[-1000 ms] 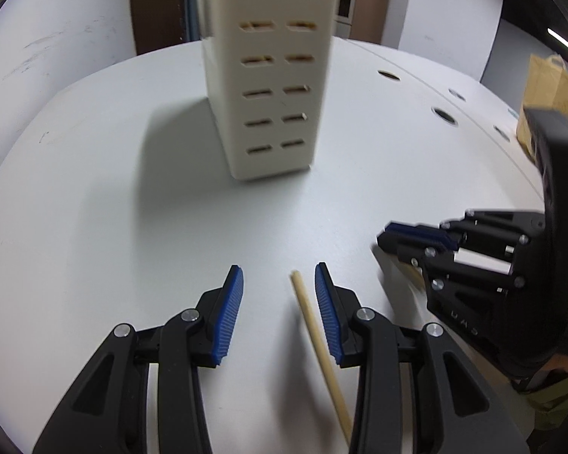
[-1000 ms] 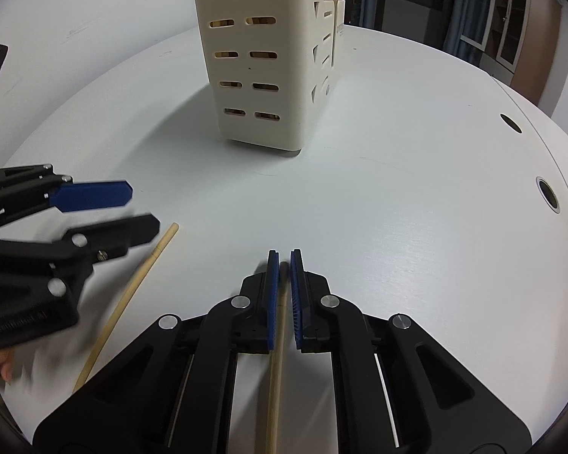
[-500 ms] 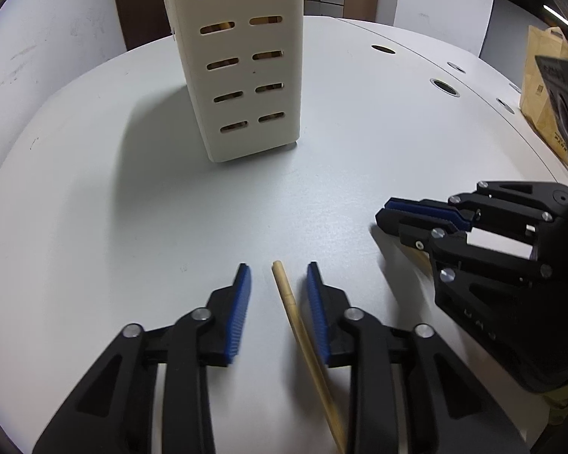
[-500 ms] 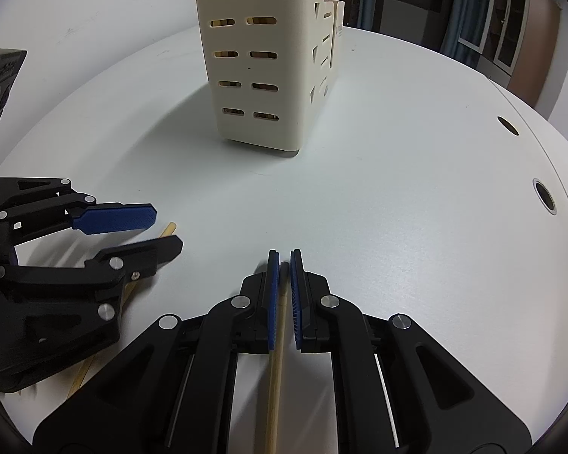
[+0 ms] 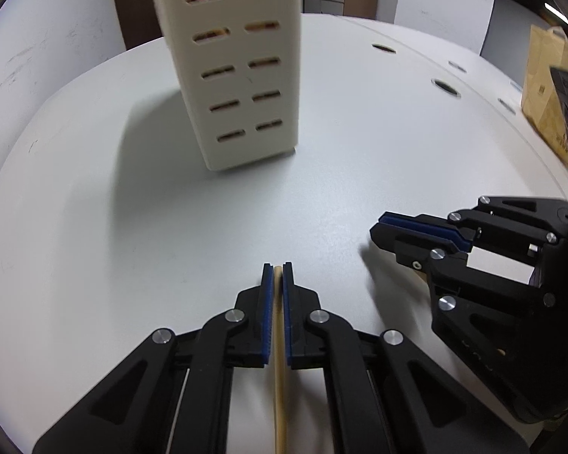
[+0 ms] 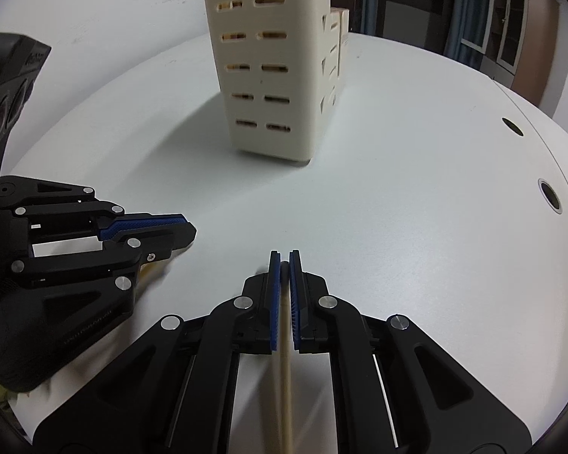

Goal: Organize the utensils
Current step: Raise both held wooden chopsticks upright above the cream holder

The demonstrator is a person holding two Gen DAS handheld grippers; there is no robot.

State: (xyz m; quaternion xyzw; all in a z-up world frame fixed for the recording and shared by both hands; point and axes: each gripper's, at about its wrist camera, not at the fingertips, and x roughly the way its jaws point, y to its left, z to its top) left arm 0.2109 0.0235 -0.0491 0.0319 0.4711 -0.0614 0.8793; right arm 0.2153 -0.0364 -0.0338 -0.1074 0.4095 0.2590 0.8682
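Two chopsticks, one slotted cream holder (image 5: 242, 75) upright at upper centre on the white desk (image 5: 359, 151); left tongs (image 5: 277, 268), low centre in the left wrist view, have just been closing and now pinch one chopstick (image 5: 279, 378) between blue pads. Right tongs (image 6: 284, 257), low centre in the right wrist view, clamp the second chopstick (image 6: 286, 378); both pairs near each other, well short of the holder.
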